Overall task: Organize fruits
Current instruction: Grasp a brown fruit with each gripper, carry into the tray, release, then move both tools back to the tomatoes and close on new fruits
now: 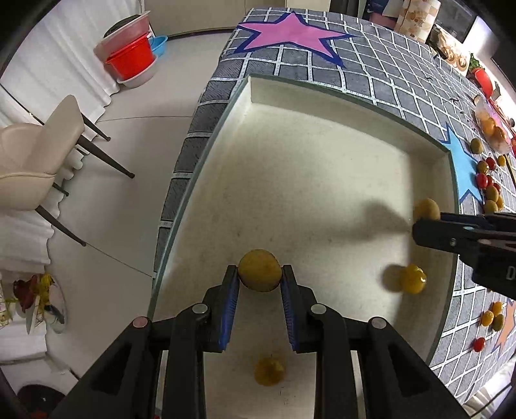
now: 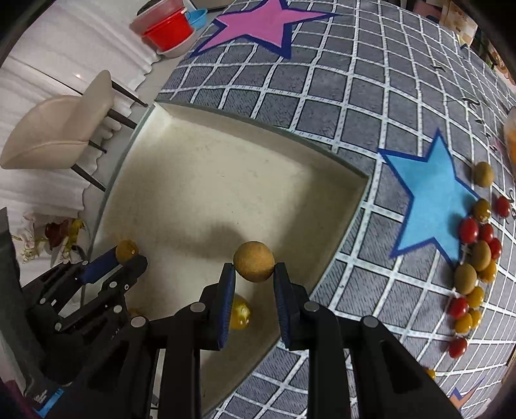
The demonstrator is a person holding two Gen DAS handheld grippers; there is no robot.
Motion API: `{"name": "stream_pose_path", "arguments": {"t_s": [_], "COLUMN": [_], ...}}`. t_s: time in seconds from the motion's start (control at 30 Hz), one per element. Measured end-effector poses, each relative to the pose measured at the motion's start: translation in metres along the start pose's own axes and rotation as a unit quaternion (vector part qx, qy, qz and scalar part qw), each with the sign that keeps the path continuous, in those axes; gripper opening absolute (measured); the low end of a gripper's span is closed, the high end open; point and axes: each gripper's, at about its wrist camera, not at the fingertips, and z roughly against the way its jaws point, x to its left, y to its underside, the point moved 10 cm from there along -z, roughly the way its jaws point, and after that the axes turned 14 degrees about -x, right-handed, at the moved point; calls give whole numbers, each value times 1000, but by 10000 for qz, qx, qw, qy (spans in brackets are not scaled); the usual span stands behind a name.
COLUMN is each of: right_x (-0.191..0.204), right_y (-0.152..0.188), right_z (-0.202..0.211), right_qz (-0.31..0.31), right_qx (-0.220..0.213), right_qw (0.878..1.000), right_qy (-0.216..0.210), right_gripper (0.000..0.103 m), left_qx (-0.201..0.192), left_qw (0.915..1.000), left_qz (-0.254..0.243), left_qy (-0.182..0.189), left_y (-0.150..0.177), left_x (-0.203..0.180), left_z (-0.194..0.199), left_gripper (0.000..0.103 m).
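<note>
My left gripper (image 1: 260, 274) is shut on a round yellow-brown fruit (image 1: 260, 274) held above the white square tray (image 1: 322, 96). My right gripper (image 2: 252, 269) is shut on a tan round fruit (image 2: 253, 261) over the same tray (image 2: 258, 125). In the left wrist view the right gripper (image 1: 419, 222) enters from the right with its fruit (image 1: 426, 209). In the right wrist view the left gripper (image 2: 129, 254) is at lower left with its fruit (image 2: 126, 250). Two yellow fruits (image 1: 413, 278) (image 1: 269, 370) lie in the tray.
A grey grid cloth with a pink star (image 2: 258, 22) and a blue star (image 2: 429, 199) covers the table. Several red tomatoes and yellow-green fruits (image 2: 474, 258) lie right of the blue star. A beige chair (image 1: 35, 151) and stacked basins (image 1: 129, 58) stand on the floor to the left.
</note>
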Motion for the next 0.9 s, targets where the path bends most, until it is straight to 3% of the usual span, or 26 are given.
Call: {"name": "stream_pose_path", "arguments": {"t_s": [0.4,0.47,0.67,0.73,0.8,0.9], "right_x": [5,8,17,24,25,21], "right_y": [2,2,-1,-7,-12,-17], "right_z": [-23,-24,-18,-12,-5,9], "right_qz": [100,87,155,127,130,56], "right_qx": [62,71,-19,-126,-233,-351], "right_qw": [9998,9998,9999,9998,9996,9993], "right_qy": [180,167,22,-92,-107,-82], "right_gripper": [27,28,52,77,90,90], "left_qx": [-124,-139,-141,-96,-66,-43], "left_qw": [9998,9996,9994,9995,9994,9992], "left_qz": [-173,-210,-254,-253,-279,-366], "left_qy": [-69,-133,-203,-179,-173,-157], "left_y": [-1,-1,1,3,4,5], "left_x": [-1,-1,-2,-2,-3,-11], "left_z": [-2,-1,6,7,9,15], "left_gripper": [30,69,70,70,70,70]}}
